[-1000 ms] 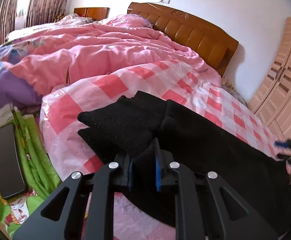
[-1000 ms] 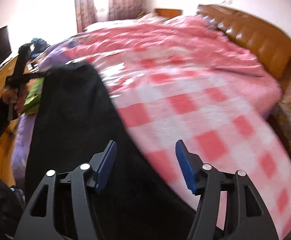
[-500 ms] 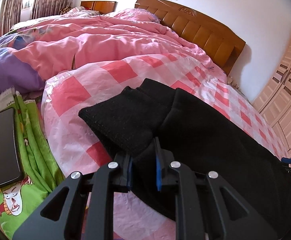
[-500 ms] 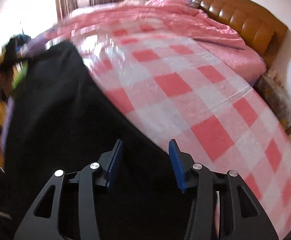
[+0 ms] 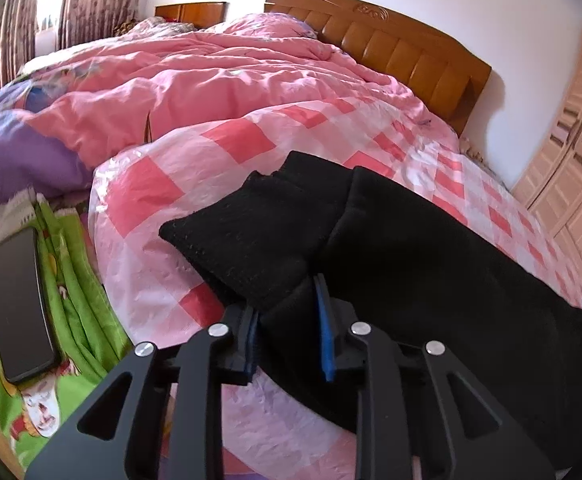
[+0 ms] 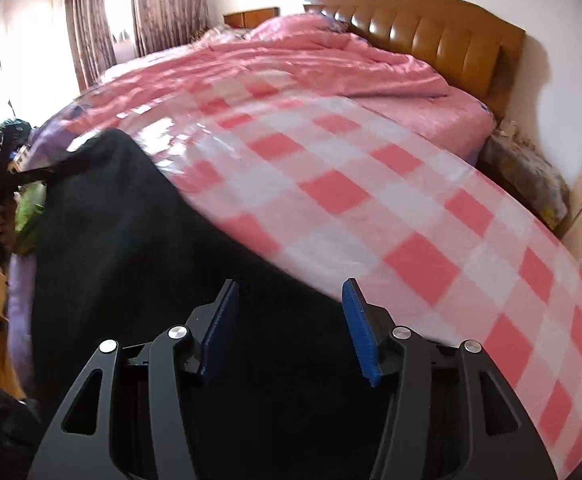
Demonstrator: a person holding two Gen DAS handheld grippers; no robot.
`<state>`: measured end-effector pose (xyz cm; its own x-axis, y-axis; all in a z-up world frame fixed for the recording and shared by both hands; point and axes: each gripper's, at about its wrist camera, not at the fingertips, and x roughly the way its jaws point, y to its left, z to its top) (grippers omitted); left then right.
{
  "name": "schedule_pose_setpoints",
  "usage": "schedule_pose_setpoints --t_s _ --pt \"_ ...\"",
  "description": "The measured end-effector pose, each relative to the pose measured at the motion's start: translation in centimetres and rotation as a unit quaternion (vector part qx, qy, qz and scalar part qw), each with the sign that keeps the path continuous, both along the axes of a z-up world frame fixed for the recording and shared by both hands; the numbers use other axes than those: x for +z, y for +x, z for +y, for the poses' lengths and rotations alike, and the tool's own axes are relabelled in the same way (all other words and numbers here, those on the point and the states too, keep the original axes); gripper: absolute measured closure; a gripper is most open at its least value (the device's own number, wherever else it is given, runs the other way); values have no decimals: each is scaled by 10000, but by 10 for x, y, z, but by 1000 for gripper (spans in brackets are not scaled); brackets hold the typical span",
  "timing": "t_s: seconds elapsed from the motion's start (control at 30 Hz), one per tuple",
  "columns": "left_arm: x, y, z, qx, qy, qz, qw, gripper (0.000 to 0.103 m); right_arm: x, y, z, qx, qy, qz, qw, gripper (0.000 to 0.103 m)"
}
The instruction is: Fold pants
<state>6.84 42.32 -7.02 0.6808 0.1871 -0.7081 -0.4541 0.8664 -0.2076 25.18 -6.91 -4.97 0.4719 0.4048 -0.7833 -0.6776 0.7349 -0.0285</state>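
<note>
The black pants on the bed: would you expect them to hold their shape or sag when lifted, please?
The black pants will probably sag, since they bunch softly inside the left gripper. Their thick, fuzzy knit suggests moderate weight. On the glossy checked cover they may slide when pushed.

Pants (image 5: pixel 411 248) lie along the near edge of the bed, on the checked sheet (image 5: pixel 251 144); cuffs at the left corner, the rest running right. Left gripper (image 5: pixel 287 320) at that corner, closed on cloth; right gripper (image 6: pixel 291 320) over the pants' right end, jaws apart. Quilt (image 5: pixel 211 80) behind the sheet — headboard (image 5: pixel 403 56) beyond it; phone (image 5: pixel 19 304) left of the sheet.
</note>
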Motion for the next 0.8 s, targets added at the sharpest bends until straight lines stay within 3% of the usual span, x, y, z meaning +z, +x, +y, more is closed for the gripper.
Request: schedule_pose_setpoints --t_s 0.07,0.1,0.17,0.2,0.23,0.3,0.4,0.43,0.47,0.5,0.57,0.6,0.67,0.73,0.8 --pt "5 6 -4 -146 313 133 9993 75 0 -15 9 176 58 77 9998 48" --pt "7 10 -6 -199 468 256 9984 68 -1 -25 14 250 21 102 9996 48" --pt "6 19 -3 -244 634 634 9957 47 -8 -39 18 288 -124 149 9994 44" --pt "4 19 1 -168 676 777 9945 28 -10 -45 19 229 -212 154 9994 41" --pt "5 16 8 60 682 847 9941 16 -13 -50 18 111 -331 135 9993 40" --pt "11 4 16 438 556 793 9943 15 -14 -62 13 -99 -481 126 9987 38" --pt "42 -26 -2 1199 1232 421 9842 14 -6 -84 -1 -313 -217 87 9992 18" --pt "53 -30 -20 1045 1380 193 9847 14 -4 -91 -4 -367 -169 65 9992 17" --pt "58 -30 -35 726 1285 16 9890 14 -5 -95 -5 -420 -176 43 9990 17" --pt "61 -26 -61 41 1015 -213 9946 14 -5 -98 -6 -457 -191 23 9988 17" --pt "57 -14 -98 -750 1040 -129 9917 10 -6 -103 -5 -548 -227 -15 9982 17" --pt "48 -6 -122 -1053 1371 58 9849 10 -8 -105 -5 -635 -269 -26 9976 16" --pt "26 4 -140 -1283 1522 423 9791 10 -17 -110 -7 -792 -531 -38 9954 16" --pt "1 7 -145 -1651 1120 715 9773 9 -30 -116 -12 -937 -1028 -55 9903 14" --pt "-7 -6 -147 -1670 1417 394 9749 4 -36 -124 -33 -1077 -744 85 9914 12"
